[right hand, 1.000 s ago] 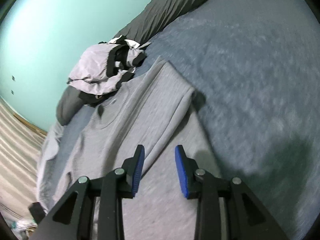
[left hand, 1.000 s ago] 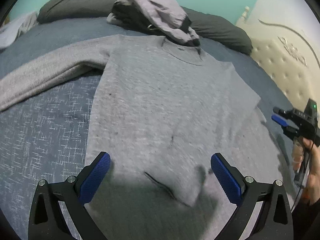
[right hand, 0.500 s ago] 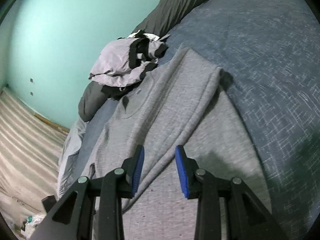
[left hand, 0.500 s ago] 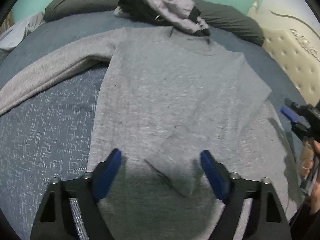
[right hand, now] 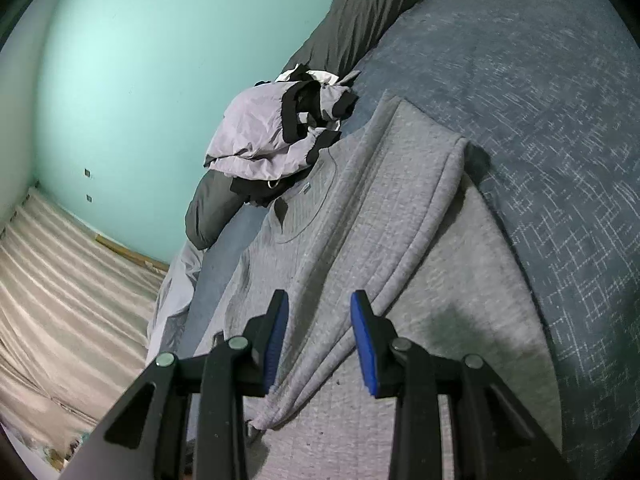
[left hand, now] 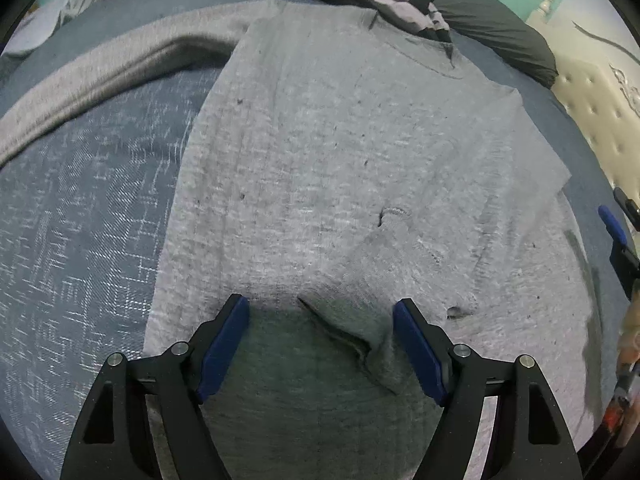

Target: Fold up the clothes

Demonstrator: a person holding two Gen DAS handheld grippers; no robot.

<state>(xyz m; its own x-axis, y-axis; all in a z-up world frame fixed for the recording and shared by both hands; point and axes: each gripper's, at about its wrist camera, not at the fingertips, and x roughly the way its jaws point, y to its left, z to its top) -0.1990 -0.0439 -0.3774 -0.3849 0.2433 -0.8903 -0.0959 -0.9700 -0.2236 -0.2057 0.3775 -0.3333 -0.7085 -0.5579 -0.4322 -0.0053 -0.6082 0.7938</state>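
A grey long-sleeved sweater lies flat on the blue bedspread. Its left sleeve stretches out to the side. The other sleeve is folded across the body, and its cuff lies between the fingers of my left gripper. That gripper hovers just above the fabric, open, with neither pad touching the cuff. My right gripper stands narrowly open over the folded sleeve and grips nothing. It also shows as the right gripper at the edge of the left wrist view, held by a hand.
A heap of lilac and black clothes sits by the sweater's collar. Dark grey pillows line the head of the bed, with a cream tufted headboard to the right. A teal wall and pale striped floor lie beyond the bed.
My left gripper has dropped closer to the sweater and its jaws have narrowed around the cuff. The right gripper has turned, bringing more wall and floor into view; its gap is unchanged.
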